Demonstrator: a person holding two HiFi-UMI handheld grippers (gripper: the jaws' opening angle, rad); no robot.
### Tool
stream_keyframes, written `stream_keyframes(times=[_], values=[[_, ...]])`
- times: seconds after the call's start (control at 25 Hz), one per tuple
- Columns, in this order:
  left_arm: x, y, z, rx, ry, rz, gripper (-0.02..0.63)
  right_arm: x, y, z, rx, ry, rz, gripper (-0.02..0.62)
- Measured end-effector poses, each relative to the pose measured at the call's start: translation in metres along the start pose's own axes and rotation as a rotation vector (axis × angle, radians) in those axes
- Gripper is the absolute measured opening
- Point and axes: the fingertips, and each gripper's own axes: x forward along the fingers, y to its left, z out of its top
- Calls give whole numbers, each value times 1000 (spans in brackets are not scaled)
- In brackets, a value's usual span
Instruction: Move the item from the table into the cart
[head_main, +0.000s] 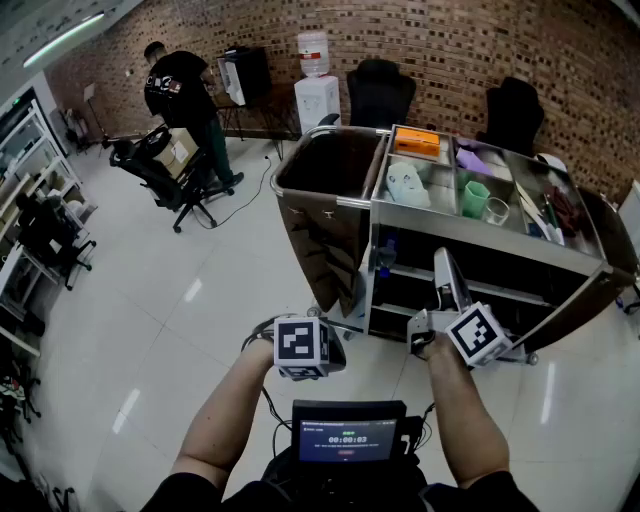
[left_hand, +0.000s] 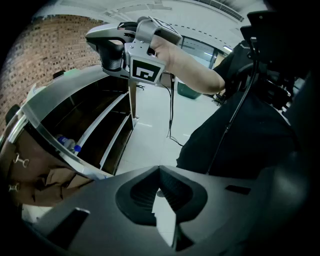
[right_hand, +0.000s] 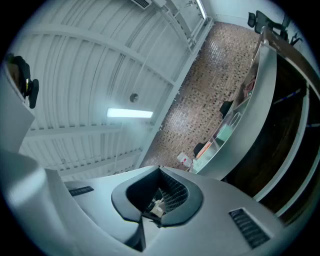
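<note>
Open white floor (head_main: 170, 310) lay to the left and between the person and the cart (head_main: 480, 236), free for a pass; the cart's top tray stood open from above, though an orange box (head_main: 417, 141), a white mask-shaped thing (head_main: 405, 185) and a green cup (head_main: 475, 197) took up room in its compartments; the dark bin (head_main: 320, 240) at its left end gaped upward; the lower shelf (head_main: 480, 285) could be entered only from the side, under the tray, with a bottle (head_main: 385, 258) near its left end; two black chairs (head_main: 380, 92) closed off the far side by the brick wall; another person (head_main: 180, 85) and an office chair (head_main: 165, 170) stood well apart at far left.
</note>
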Motion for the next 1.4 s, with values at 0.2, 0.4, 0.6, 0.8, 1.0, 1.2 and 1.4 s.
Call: stream_keyframes(times=[0.2, 0.4, 0.6, 0.8, 1.0, 1.2, 1.4], values=[[-26, -4, -41, -116, -26, 78, 2, 36, 36, -44, -32, 52, 59, 0], [-87, -28, -146, -251, -119, 244, 2, 77, 150, -157, -63, 163, 207, 0], [-192, -72, -285, -489, -297, 540, 2, 108, 323, -291, -145, 242, 432, 0], [-284, -128, -437, -714, -497, 905, 2, 126, 478, -444, -211, 337, 690, 0], [-364, -189, -553, -894, -617, 1261, 2, 120, 587, -575, -229, 482, 909, 0], [-412, -291, -644, -1152, -605, 1642, 2, 85, 699, -671, -151, 608, 1182, 0], [-427, -438, -697, -1386, -573, 2011, 2, 15, 795, -756, -110, 729, 1410, 0]])
